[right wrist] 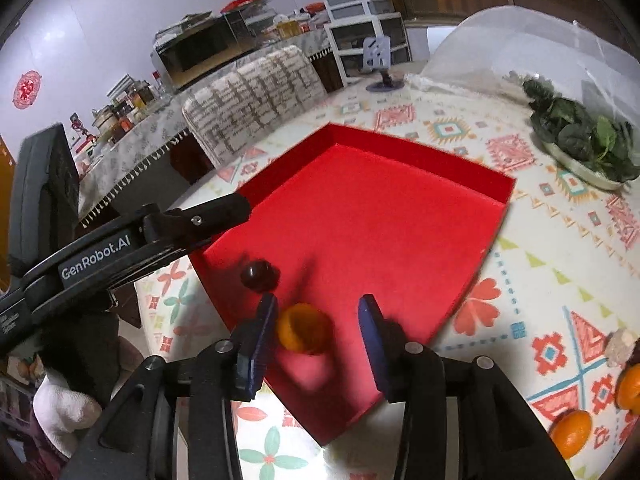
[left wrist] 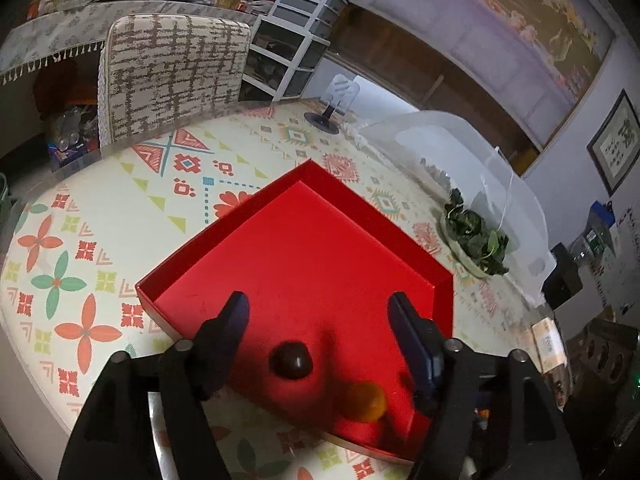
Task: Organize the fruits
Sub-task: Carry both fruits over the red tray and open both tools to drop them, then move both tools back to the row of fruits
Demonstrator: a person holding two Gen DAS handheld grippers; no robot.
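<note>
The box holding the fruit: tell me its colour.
The box is plain bright red, inside and out. The right wrist view shows it best.

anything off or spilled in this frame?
Nothing spilled. The orange looks motion-blurred between the open right tongs, apparently just dropped into the red box beside the dark fruit. Two oranges remain outside on the table.

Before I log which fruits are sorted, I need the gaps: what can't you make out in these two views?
- Orange, right wrist view: motion-blurred between the open right gripper fingers; whether it rests in the red box is unclear.
- Dark fruit, left wrist view: its kind is unclear.
- Oranges on the tablecloth, right wrist view: cut off by the edge.
- Beige lump: blurred, unidentifiable.
</note>
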